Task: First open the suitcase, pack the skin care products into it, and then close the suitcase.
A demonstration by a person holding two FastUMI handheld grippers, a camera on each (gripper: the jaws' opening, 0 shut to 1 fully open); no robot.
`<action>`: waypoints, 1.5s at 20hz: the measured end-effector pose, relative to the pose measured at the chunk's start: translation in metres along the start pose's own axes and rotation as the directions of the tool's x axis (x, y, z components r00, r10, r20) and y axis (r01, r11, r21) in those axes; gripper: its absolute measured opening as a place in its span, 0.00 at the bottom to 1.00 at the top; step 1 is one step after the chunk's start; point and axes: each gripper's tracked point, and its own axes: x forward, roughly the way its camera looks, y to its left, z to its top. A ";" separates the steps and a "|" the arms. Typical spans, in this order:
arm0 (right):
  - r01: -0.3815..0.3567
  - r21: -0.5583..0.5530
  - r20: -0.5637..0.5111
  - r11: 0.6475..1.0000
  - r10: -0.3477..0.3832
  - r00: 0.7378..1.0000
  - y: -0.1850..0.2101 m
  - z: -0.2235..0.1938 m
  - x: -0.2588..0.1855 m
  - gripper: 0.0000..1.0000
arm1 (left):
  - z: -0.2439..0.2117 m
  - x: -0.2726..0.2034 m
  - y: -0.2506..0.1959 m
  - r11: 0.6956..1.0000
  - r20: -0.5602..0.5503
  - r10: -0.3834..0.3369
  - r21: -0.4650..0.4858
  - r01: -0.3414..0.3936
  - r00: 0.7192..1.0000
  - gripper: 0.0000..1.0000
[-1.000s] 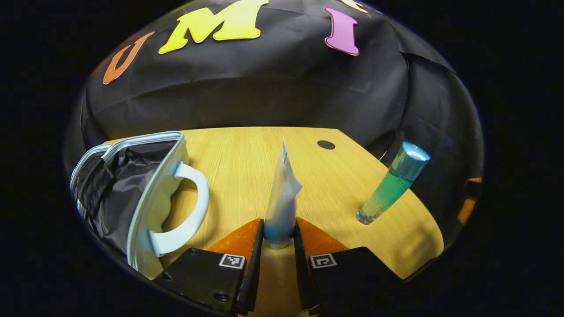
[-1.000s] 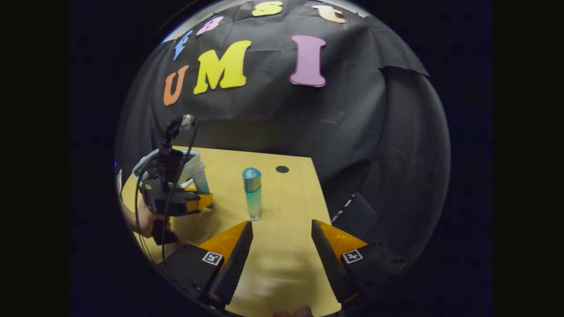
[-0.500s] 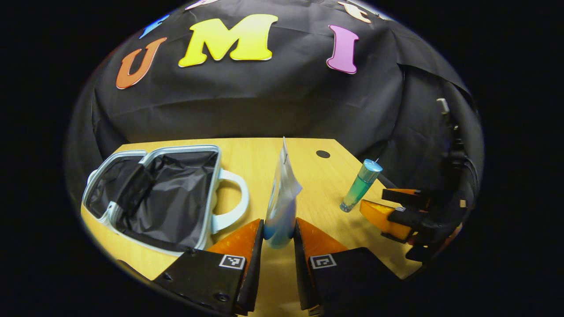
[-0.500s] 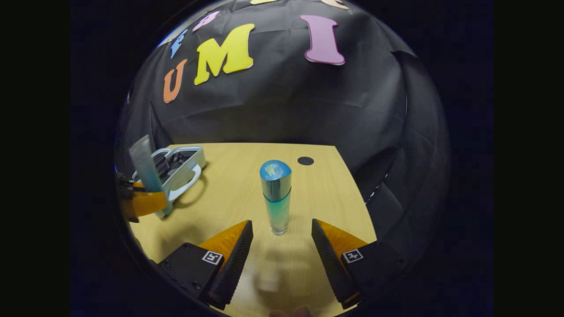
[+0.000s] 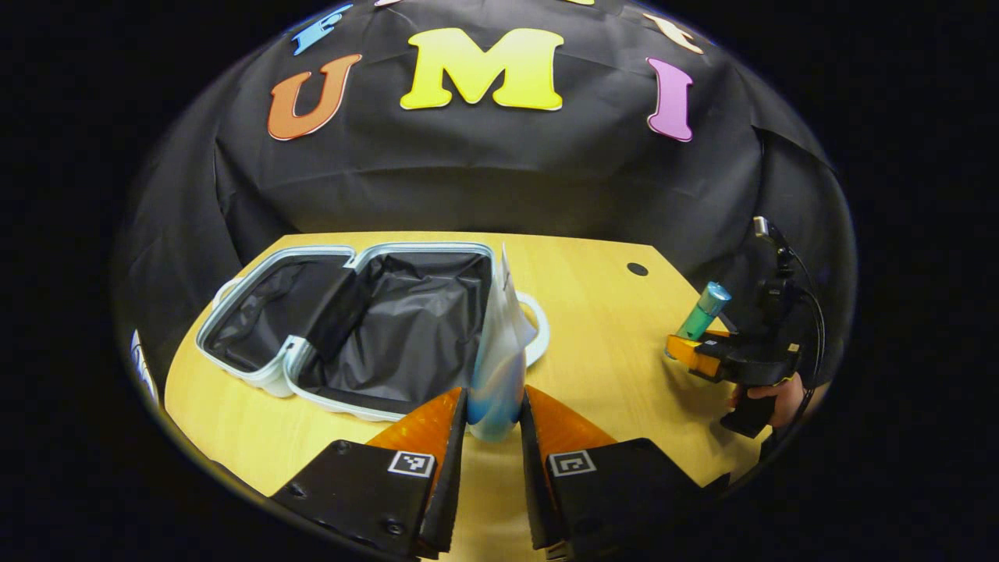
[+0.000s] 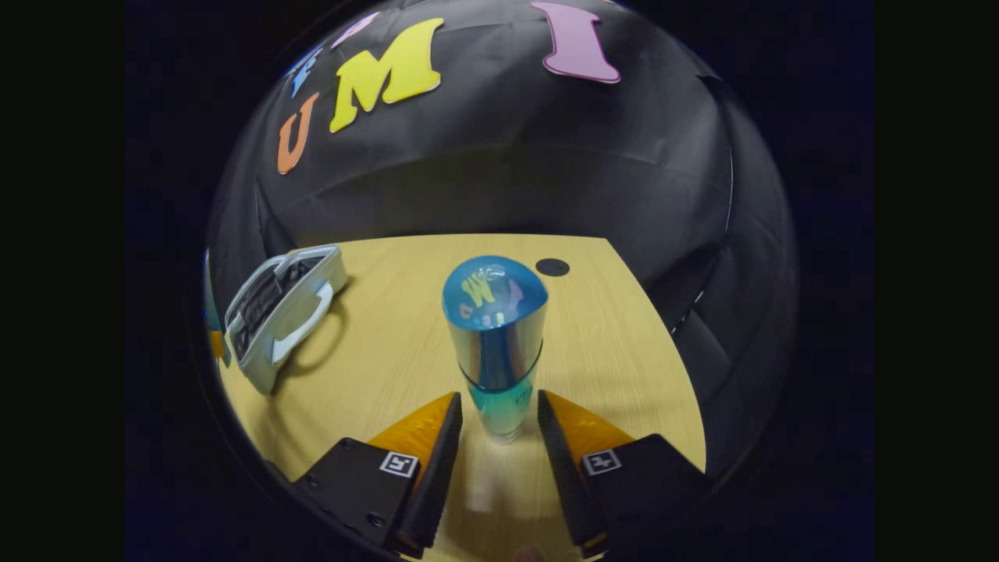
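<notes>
A light wooden table (image 5: 593,312) with a small dark round hole (image 5: 638,269) near its far edge is set against the black cloth wall (image 5: 484,179), which is creased and hung behind and beside it

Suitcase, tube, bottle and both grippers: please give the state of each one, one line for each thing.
suitcase: open, lying flat on the table, black lining bare.
tube: upright, clamped in the left gripper.
bottle: standing upright, cap on, between the right gripper's jaws.
left gripper: shut on the tube.
right gripper: around the bottle; contact unclear.
</notes>
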 end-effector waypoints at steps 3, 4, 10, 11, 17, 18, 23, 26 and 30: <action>0.016 0.002 -0.007 1.000 -0.016 1.000 -0.002 0.005 0.007 0.39 | 0.011 -0.003 0.024 0.999 0.002 0.019 -0.027 -0.019 1.000 0.39; 0.017 0.005 -0.014 1.000 -0.017 1.000 -0.001 0.006 0.006 0.40 | 0.014 -0.003 0.031 0.999 0.001 0.023 -0.035 -0.023 1.000 0.39; -0.032 0.056 -0.083 0.998 0.036 0.996 0.010 0.007 -0.009 0.35 | 0.027 0.011 0.062 0.992 -0.082 -0.058 -0.114 0.048 0.995 0.39; -0.044 0.064 -0.088 0.997 0.050 0.995 0.012 0.010 -0.016 0.35 | 0.028 0.016 0.069 0.993 -0.112 -0.069 -0.107 0.057 0.991 0.39; -0.177 0.083 -0.098 0.981 0.185 0.978 0.043 0.042 -0.082 0.35 | 0.002 0.059 0.095 0.973 -0.397 -0.212 -0.172 0.155 0.893 0.44; -0.205 0.074 -0.094 0.976 0.211 0.973 0.049 0.049 -0.097 0.35 | 0.001 0.067 0.101 0.972 -0.437 -0.217 -0.177 0.153 0.873 0.38; -0.273 0.154 -0.070 0.950 0.286 0.956 0.061 0.073 -0.158 0.35 | -0.025 0.088 0.109 0.963 -0.621 -0.265 -0.212 0.167 0.738 0.37; -0.276 0.186 -0.067 0.943 0.292 0.954 0.059 0.076 -0.185 0.35 | -0.028 0.101 0.116 0.961 -0.676 -0.272 -0.221 0.165 0.684 0.37; -0.271 0.124 -0.047 0.954 0.279 0.959 0.056 0.081 -0.221 0.35 | -0.035 0.109 0.114 0.946 -0.743 -0.317 -0.287 0.147 0.589 0.37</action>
